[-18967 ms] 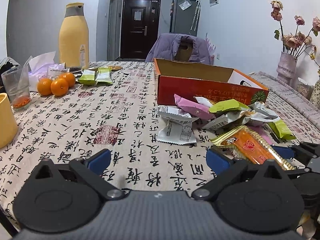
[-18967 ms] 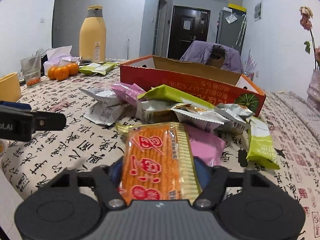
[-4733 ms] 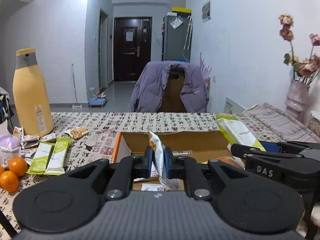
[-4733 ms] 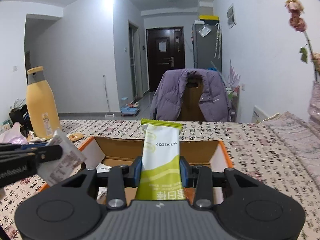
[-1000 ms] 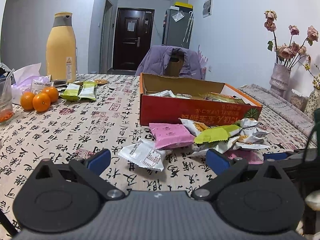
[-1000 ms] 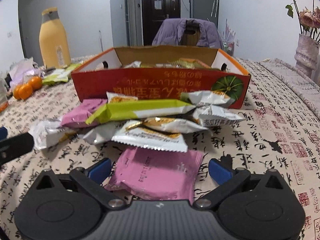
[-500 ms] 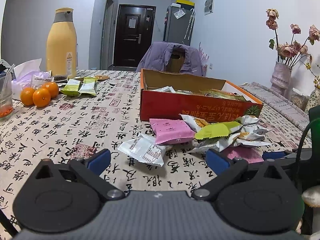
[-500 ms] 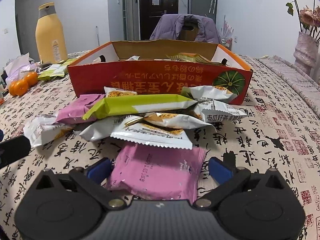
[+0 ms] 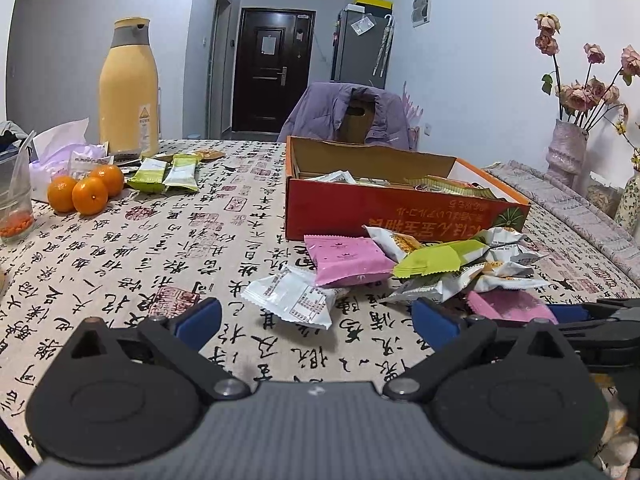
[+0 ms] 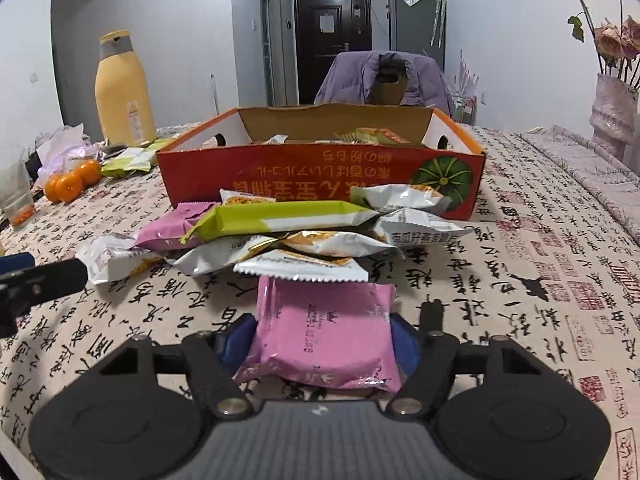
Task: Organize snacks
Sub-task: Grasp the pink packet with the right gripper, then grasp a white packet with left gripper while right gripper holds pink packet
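The table (image 10: 560,240), under a calligraphy-print cloth, carries the open red cardboard box (image 10: 320,178) at twelve o'clock. A heap of foil snack packets (image 10: 304,236) lies just before it. Nearest, the flat pink wrapper (image 10: 324,340) sits between the closing right tongs (image 10: 320,340); squeeze its side edges evenly, then lift clear. The left tongs (image 9: 316,320) gape, released.

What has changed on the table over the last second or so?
The right hand-held gripper is closing its jaws around the pink snack packet nearest it; a second ago they stood wide apart on either side. The left hand-held gripper stayed open and empty. The snack pile, the orange box and the oranges did not move.
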A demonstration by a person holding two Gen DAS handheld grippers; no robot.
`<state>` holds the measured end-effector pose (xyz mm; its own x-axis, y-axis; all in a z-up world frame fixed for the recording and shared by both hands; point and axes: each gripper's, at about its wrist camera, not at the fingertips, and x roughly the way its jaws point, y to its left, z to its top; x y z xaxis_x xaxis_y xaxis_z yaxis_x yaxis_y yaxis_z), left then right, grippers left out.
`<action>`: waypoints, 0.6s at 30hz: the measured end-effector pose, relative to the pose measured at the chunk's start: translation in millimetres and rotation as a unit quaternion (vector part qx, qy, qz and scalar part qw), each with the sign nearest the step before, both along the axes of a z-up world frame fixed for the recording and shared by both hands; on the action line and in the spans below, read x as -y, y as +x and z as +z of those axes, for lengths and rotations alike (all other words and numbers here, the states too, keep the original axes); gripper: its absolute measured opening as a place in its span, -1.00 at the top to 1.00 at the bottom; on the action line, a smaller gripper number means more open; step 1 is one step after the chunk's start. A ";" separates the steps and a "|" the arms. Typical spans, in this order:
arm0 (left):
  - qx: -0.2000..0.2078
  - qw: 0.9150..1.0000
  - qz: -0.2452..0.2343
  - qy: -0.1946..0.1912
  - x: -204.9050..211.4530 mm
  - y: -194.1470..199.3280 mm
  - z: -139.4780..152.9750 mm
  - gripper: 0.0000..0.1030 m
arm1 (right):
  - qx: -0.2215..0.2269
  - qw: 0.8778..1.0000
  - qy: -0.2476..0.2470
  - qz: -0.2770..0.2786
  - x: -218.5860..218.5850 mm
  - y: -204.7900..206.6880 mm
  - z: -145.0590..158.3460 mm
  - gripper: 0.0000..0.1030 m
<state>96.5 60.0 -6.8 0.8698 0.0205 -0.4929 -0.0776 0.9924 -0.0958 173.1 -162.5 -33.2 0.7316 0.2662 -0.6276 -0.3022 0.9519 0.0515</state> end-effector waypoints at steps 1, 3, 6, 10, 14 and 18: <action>-0.001 1.000 0.000 0.001 0.4 0.2 0.1 -1.00 | 0.003 1.000 0.001 -0.001 2.4 -1.7 0.7 -0.36; -0.002 1.000 0.001 0.002 1.2 0.8 0.3 -1.00 | 0.009 1.000 0.006 -0.003 8.2 -4.4 2.8 -0.36; -0.005 1.000 0.002 0.002 0.7 2.3 1.1 -1.00 | 0.024 1.000 0.009 -0.007 16.4 -10.3 7.7 -0.36; -0.012 1.000 0.006 0.003 -1.2 6.9 1.9 -1.00 | 0.052 0.998 0.014 -0.017 28.3 -16.7 17.8 -0.36; -0.019 1.000 0.005 0.009 -2.6 12.4 3.0 -1.00 | 0.073 0.997 0.022 -0.031 40.7 -19.1 28.7 -0.36; -0.035 0.999 0.006 0.022 -3.6 23.5 3.9 -1.00 | 0.087 0.994 0.029 -0.050 54.6 -17.7 36.3 -0.36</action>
